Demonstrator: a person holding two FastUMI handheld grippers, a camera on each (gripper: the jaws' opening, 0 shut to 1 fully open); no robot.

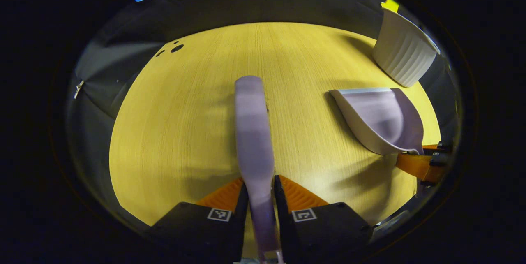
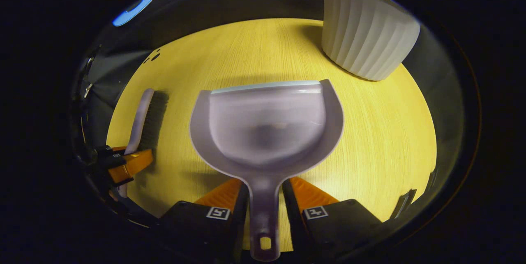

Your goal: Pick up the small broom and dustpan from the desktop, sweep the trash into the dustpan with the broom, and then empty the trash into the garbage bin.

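My left gripper (image 1: 259,181) is shut on the handle of the lilac broom (image 1: 254,128), which points away over the yellow desktop (image 1: 172,132). In the right gripper view the broom (image 2: 139,118) shows its dark bristles at the left, with the left gripper (image 2: 123,164) below it. My right gripper (image 2: 265,184) is shut on the handle of the lilac dustpan (image 2: 267,128), whose mouth faces away. A faint pale bit lies inside the pan. The left gripper view has the dustpan (image 1: 380,120) to the right of the broom, with the right gripper (image 1: 427,163) behind it. Shadows lie under both tools.
A white ribbed garbage bin (image 2: 365,29) stands at the desk's far right corner, just beyond the dustpan; the bin (image 1: 404,50) is also in the left gripper view. A few small dark specks (image 1: 176,48) lie near the far left edge. Bare wood lies between broom and dustpan.
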